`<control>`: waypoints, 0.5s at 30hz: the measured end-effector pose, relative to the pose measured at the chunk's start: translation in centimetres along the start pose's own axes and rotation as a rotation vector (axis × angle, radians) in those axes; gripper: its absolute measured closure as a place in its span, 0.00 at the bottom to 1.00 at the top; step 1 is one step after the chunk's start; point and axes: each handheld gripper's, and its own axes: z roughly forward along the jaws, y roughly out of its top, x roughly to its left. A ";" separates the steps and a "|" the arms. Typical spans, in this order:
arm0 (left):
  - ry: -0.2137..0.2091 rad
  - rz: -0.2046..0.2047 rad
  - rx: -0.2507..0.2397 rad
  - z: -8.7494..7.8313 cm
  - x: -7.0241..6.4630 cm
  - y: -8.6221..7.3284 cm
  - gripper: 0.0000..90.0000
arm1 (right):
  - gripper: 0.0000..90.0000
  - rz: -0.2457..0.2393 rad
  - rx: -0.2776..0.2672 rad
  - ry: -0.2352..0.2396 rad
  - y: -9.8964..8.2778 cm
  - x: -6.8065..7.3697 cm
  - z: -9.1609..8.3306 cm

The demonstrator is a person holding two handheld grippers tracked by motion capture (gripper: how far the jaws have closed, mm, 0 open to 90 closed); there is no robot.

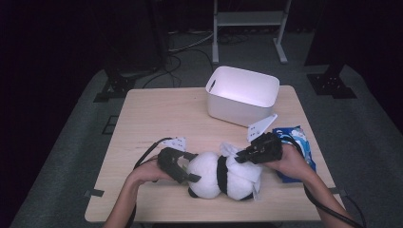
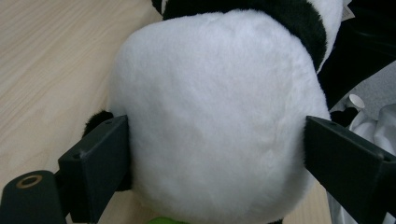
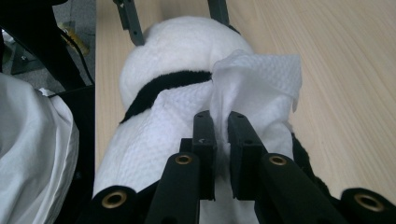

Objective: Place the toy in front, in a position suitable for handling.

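Showing white with a black band: plush panda (image 1: 216, 175). Lying over it, white dimpled paper towel (image 3: 254, 77). Sitting behind, white bin (image 1: 242, 95) on pale wood-grain table (image 1: 157, 114). Gleaming blue-and-white: packet (image 1: 297, 137). Gripping, black grippers (image 1: 183, 166).

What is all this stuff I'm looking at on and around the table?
Plush panda: one, white and black, near table edge, lying down.
Paper towel: one, white, draped over the panda.
Bin: one, white, far side of table.
Packet: one, blue and white, right side of table.
Table: one, light wood.
Frame: one, white metal, on the floor beyond.
Left claw: black, jaws straddling the panda.
Right claw: black, pinching the towel.
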 end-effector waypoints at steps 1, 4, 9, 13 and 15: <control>0.003 0.006 0.003 0.0 -0.1 0.0 0.10 | 0.91 -0.003 0.007 0.001 0.3 0.1 0.1; 0.008 0.009 0.000 0.0 -0.3 -0.1 0.10 | 0.91 -0.023 0.032 -0.001 1.4 0.2 0.8; 0.010 0.022 -0.001 0.0 -0.6 -0.2 0.10 | 0.91 -0.069 0.095 0.027 4.0 0.5 2.7; 0.016 0.032 0.002 -0.1 -0.8 -0.4 0.10 | 0.91 -0.096 0.138 0.039 5.7 0.3 4.6; 0.020 0.034 0.007 -0.1 -0.9 -0.4 0.10 | 0.91 -0.097 0.152 0.040 6.1 0.2 5.1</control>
